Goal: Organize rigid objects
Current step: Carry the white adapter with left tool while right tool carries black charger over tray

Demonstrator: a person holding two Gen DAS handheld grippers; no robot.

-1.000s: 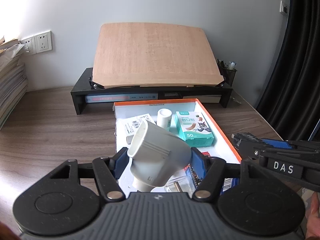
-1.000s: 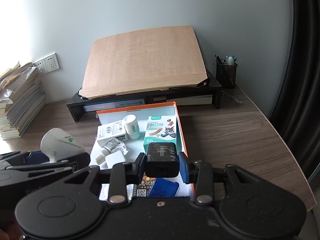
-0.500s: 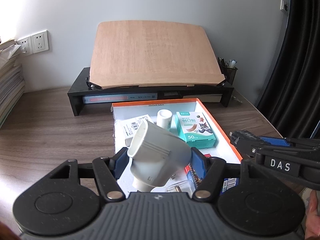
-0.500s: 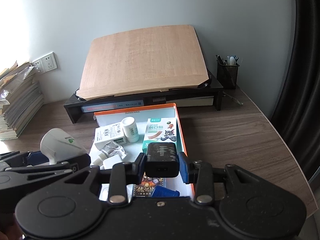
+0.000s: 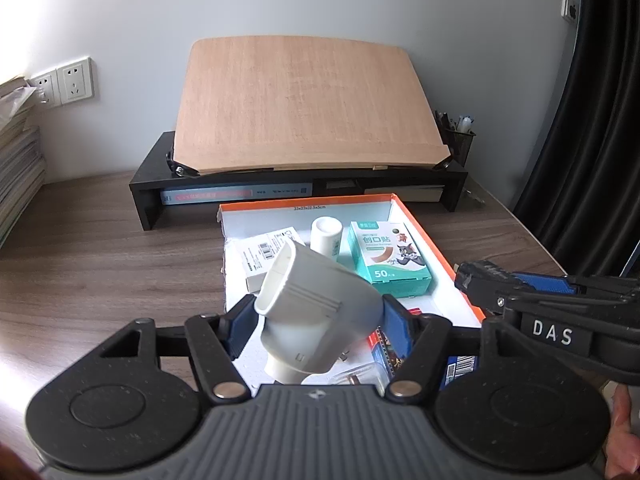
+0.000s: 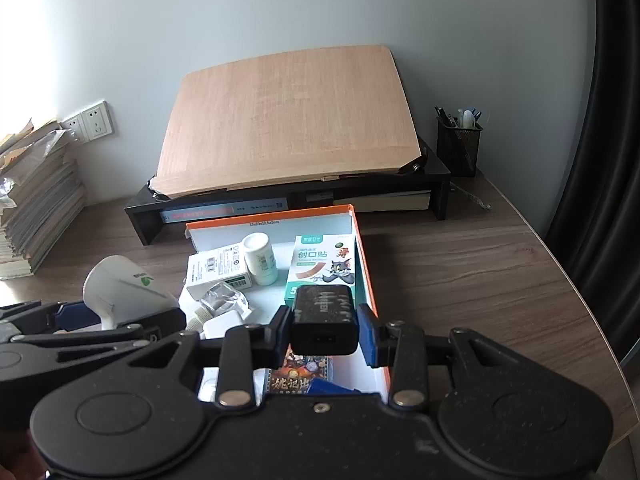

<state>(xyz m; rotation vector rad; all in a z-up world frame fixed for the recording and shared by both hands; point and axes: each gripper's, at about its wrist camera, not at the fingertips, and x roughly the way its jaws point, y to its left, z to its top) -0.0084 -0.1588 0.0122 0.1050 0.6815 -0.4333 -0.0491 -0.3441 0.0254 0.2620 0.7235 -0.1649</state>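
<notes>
Both views have drifted only slightly against the desk since a second ago, and each grip is unchanged.

2 hand-held grippers hover side by side over an open orange-edged box [image 6: 362, 240] on a wooden desk [image 6: 460, 280]. The left gripper [image 5: 318, 320] has its blue pads closed part-way around a white angled plastic fitting [image 5: 316, 312], a wide piece whose long axis tilts from near-right up to far-left, with its flat oval mouth facing away from the camera. The right gripper [image 6: 324, 326] is closed almost fully on a black power adapter [image 6: 324, 318], held lengthwise so its socket end faces the camera.

Inside the box, toward the far end, lie a green plaster box [image 6: 322, 266] against the right wall, a white bottle [image 6: 260, 258] standing to its left, and a flat white carton [image 6: 218, 270] left of that. Nearer, a clear wrapped piece [image 6: 222, 300] and a white plug [image 6: 220, 324] lie loose, with a printed card pack [image 6: 300, 376] at the near end.

The relation that matters next is that both held items already hang above the box's near half, with the box stretching straight ahead and below. The right gripper sits over the right wall, so the adapter appears nearest the free floor beside the plaster box. The fitting hangs over the cluttered left side, where open space looks scarcer.

Behind the box, a black desk shelf [image 6: 436, 184] carries a tilted wooden board [image 6: 288, 124].
</notes>
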